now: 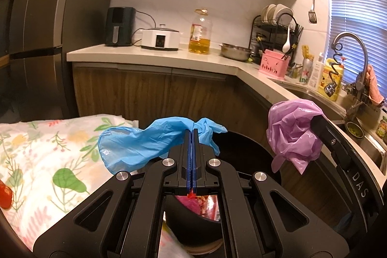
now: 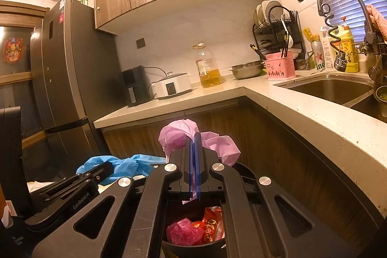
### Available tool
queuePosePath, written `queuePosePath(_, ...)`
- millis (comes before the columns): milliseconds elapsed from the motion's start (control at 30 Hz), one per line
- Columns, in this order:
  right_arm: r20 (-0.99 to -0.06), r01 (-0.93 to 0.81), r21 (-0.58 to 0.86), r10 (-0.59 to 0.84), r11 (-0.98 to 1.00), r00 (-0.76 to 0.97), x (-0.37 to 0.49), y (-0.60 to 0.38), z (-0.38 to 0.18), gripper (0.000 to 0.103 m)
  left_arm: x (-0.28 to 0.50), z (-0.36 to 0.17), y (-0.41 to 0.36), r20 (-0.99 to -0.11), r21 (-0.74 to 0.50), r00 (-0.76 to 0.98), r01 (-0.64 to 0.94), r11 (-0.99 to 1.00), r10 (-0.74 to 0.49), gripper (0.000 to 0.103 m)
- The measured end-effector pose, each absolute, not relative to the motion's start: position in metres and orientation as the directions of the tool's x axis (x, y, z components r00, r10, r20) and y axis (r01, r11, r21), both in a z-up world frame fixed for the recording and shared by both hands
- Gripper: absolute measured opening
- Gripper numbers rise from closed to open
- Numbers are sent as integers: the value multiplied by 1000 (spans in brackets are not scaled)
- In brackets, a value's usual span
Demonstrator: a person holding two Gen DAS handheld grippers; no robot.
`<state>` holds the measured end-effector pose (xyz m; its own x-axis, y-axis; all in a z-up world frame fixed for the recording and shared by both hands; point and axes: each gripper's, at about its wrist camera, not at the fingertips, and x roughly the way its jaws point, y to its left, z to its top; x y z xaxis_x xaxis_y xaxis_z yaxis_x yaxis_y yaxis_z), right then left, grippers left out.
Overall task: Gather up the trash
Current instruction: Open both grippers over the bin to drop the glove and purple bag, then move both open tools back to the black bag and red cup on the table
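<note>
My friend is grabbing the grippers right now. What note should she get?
Left gripper: shut on the blue bag.
Right gripper: shut on the pink bag.
Both bags hang over the black bin, between the tablecloth and the counter.
Done: red and pink trash already lies in the bin; both bags are picked up.
Left: probably drop both bags into the bin.

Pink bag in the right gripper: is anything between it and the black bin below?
Nothing visible. The right gripper is shut on the pink bag, above the open black bin, which already holds pink and red trash. The left gripper, holding the blue bag, is off to the side.
</note>
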<state>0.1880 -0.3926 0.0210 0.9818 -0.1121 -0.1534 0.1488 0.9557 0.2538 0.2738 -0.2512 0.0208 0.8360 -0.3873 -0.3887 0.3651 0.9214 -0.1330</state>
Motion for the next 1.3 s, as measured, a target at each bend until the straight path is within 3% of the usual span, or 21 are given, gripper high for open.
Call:
queuePosePath(500,-169,146,259,-104,955,980,199,-399,15,2,284,8,-271,-395,-117,825,390,913,-404,0)
queuePosePath(567,-175,147,257,-104,955,979,201,-400,13,5,285,6,-273,-397,-117,826,387,915,-400,0)
queuePosePath(633,-182,154,256,-109,954,977,203,-401,12,13,288,3,-275,-411,-116,819,390,914,-401,0)
queuePosePath(667,-185,158,260,-112,953,976,204,-403,11,18,290,1,-276,-418,-111,817,388,915,-397,5)
queuePosePath(700,-184,159,265,-112,951,976,204,-404,10,30,290,-1,-277,-422,-107,815,389,915,-396,13)
queuePosePath(733,-185,163,267,-116,950,976,204,-405,10,31,290,-2,-277,-423,-108,813,394,913,-401,17)
queuePosePath(800,-186,175,266,-127,948,974,202,-408,9,31,292,-6,-275,-428,-112,813,387,915,-396,43)
queuePosePath(967,-195,193,280,-141,941,971,196,-412,7,45,294,-10,-259,-422,-149,830,334,931,-366,70)
queuePosePath(1133,-197,181,277,-129,944,972,187,-404,6,64,284,-12,-243,-422,-161,840,300,940,-340,81)
queuePosePath(1300,-205,161,266,-107,950,973,178,-390,5,74,262,-12,-221,-409,-131,867,251,959,-283,85)
